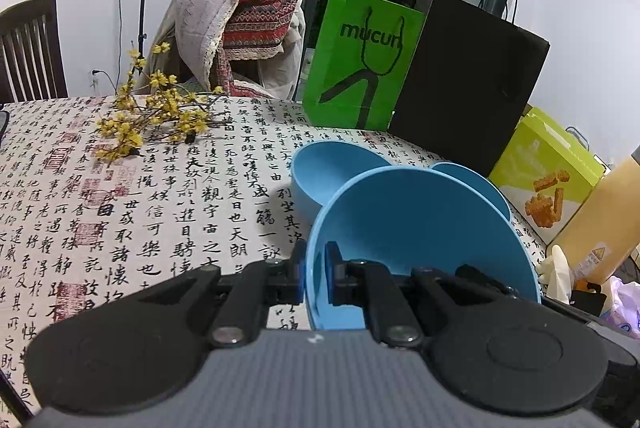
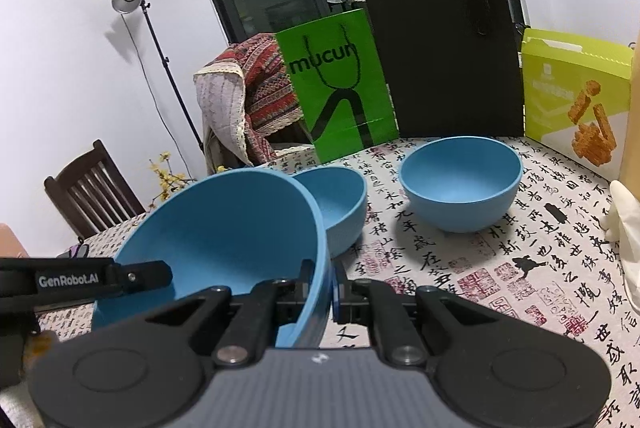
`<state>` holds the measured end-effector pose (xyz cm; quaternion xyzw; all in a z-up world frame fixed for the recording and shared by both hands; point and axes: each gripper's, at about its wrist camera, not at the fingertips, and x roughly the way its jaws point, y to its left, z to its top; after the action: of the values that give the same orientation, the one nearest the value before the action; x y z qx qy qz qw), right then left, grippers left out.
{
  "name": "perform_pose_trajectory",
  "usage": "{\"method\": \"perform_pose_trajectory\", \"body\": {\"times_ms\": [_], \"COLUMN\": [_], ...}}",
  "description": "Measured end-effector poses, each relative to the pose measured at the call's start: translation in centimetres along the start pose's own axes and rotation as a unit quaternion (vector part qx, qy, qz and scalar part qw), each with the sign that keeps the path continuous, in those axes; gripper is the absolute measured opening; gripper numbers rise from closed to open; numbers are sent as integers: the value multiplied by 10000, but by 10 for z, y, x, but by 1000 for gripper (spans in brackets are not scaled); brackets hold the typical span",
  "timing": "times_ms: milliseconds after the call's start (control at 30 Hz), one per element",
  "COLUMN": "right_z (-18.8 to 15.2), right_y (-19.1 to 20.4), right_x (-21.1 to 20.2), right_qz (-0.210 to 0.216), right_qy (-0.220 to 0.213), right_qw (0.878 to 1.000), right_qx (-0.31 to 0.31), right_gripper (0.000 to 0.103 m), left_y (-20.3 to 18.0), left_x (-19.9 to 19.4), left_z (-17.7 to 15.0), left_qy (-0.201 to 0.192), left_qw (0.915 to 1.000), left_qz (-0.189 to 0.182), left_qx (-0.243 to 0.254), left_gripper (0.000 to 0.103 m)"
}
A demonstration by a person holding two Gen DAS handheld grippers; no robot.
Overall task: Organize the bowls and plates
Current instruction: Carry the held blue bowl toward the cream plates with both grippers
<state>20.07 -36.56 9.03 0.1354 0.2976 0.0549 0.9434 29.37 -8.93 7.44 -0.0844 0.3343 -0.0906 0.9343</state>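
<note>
1. Between the pads of the left gripper (image 1: 316,274) the near left rim of a large blue bowl (image 1: 420,228) is clamped, one pad inside the wall and one outside; the jaws are nearly closed on that rim.
2. The same large blue bowl (image 2: 224,240) is gripped at its right rim by the right gripper (image 2: 330,288), whose jaws are likewise drawn narrow around the wall, and the bowl is held tilted, its opening turned toward the cameras.
3. In the right wrist view, the black linkage of the left gripper, marked "GenRobot.AI", is seen reaching the bowl's far left edge.
4. Just beyond the held bowl, a second blue bowl (image 2: 340,207) is seen resting on the counter (image 2: 520,268), partly hidden behind the held rim; whether the two touch cannot be told.
5. Farther ahead and to the right of the right gripper, a third blue bowl (image 2: 460,183) stands upright on the counter, apart from the other two.
6. The counter is covered by a cloth printed with black calligraphy and red seals.
7. Ahead and to the left of the left gripper, a sprig of yellow flowers (image 1: 156,115) lies on the cloth.
8. At the far edge of the counter, a green paper bag (image 2: 336,87) and a black paper bag (image 2: 444,47) stand side by side, with a yellow-green box (image 2: 576,95) to their right.
</note>
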Motion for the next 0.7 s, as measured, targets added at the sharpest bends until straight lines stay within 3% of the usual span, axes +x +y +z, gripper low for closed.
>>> {"method": "perform_pose_trajectory", "body": {"times_ms": [700], "right_z": [-12], "right_y": [57], "right_x": [-2], "right_qz": [240], "right_qy": [112], "right_qw": [9991], "right_qx": [-325], "right_gripper": [8], "left_y": [57], "left_x": [-35], "left_z": [-5], "left_qy": [-180], "left_qw": [9993], "left_qz": [102], "left_qx": [-301], "left_gripper": [10]}}
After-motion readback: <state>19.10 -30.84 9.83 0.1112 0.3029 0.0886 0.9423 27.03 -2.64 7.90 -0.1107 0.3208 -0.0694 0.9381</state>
